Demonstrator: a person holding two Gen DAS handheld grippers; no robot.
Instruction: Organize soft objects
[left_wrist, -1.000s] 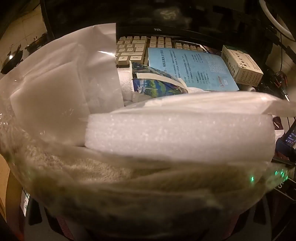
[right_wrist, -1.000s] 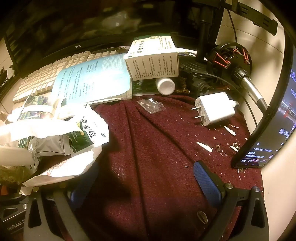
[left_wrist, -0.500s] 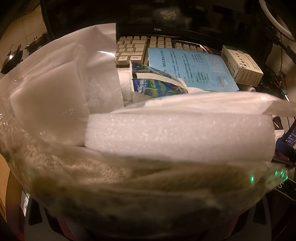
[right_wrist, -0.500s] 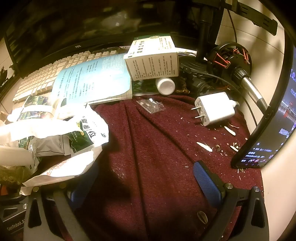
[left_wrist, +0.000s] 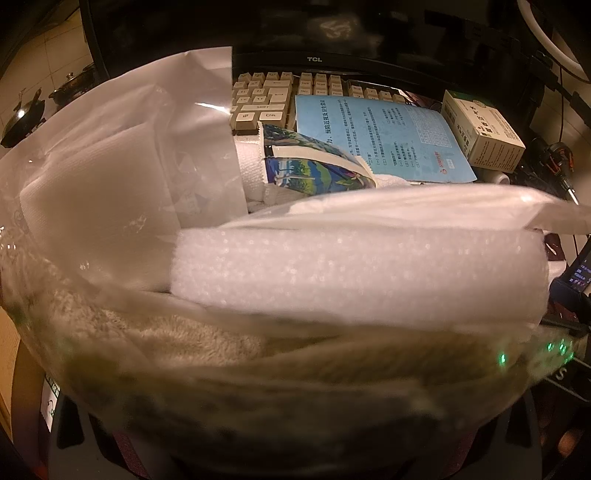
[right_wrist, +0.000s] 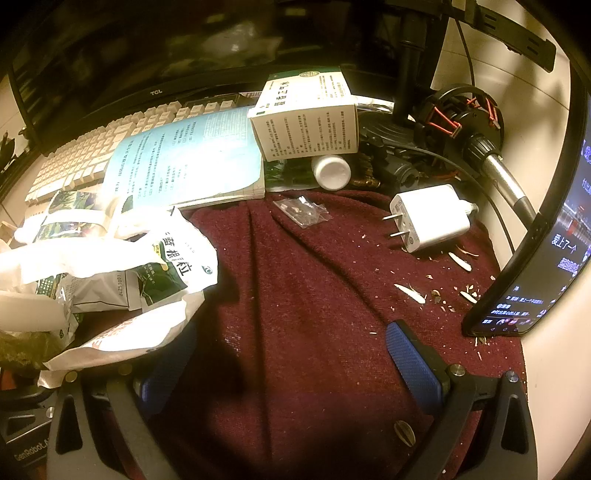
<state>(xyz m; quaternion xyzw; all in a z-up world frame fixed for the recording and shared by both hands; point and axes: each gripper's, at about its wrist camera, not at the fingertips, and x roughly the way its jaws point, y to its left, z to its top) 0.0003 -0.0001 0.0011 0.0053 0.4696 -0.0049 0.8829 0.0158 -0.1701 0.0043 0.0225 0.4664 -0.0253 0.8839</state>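
A clear plastic bag (left_wrist: 122, 177) fills the left wrist view. Inside it lie a white foam block (left_wrist: 354, 273), a fluffy beige cloth (left_wrist: 177, 339) and a white folded sheet (left_wrist: 92, 206). The bag hides my left gripper's fingers, so I cannot tell their state. In the right wrist view my right gripper (right_wrist: 284, 354) is open and empty over a dark red cloth (right_wrist: 303, 295). Its blue-padded fingers (right_wrist: 413, 362) stand wide apart. White printed pouches and bags (right_wrist: 147, 273) lie at the left, beside the gripper's left finger.
A keyboard (right_wrist: 92, 147), a blue booklet (right_wrist: 188, 158), a white carton (right_wrist: 306, 118), a white bottle cap (right_wrist: 330, 171) and a monitor stand at the back. A white charger plug (right_wrist: 428, 218), a small clear packet (right_wrist: 301, 210), seed husks and a lit phone (right_wrist: 535, 266) are at the right.
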